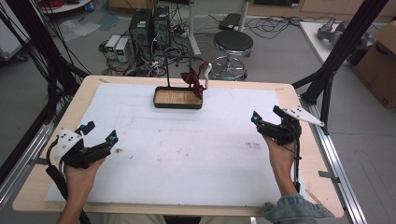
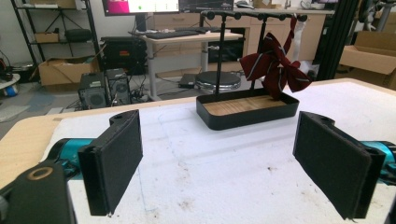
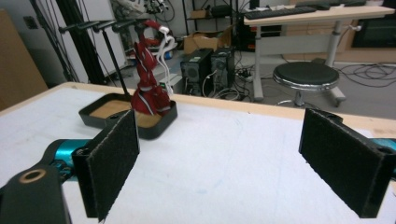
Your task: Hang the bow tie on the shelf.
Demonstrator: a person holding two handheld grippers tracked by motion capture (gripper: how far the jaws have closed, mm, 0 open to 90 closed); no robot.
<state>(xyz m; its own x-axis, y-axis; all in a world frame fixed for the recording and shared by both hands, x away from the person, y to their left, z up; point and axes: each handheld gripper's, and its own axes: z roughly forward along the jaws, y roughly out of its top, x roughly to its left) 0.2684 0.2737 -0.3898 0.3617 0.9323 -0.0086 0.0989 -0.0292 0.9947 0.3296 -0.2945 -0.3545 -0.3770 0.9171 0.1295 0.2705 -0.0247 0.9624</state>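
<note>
White paper covers the wooden table (image 1: 32, 186), and beyond its far edge the floor holds computer towers, cables and a round stool (image 1: 232, 44). At the far middle of the table stands a black tray stand (image 1: 161, 103) with a wooden floor and an upright post carrying a peg bar; a dark red striped bow tie (image 1: 194, 80) hangs from that bar on the right end, drooping into the tray's right side with its white strap looped above. The left gripper (image 1: 99, 132) rests near the near-left corner, jaws wide apart with nothing between them. The right gripper (image 1: 266, 117) sits at the right side of the table, jaws likewise spread and empty. From either gripper the bow tie lies far and toward the centre: far-right of the left one, far-left of the right one. It hangs roughly upright. The right gripper looks the nearer, since the tie is on the stand's right end.
</note>
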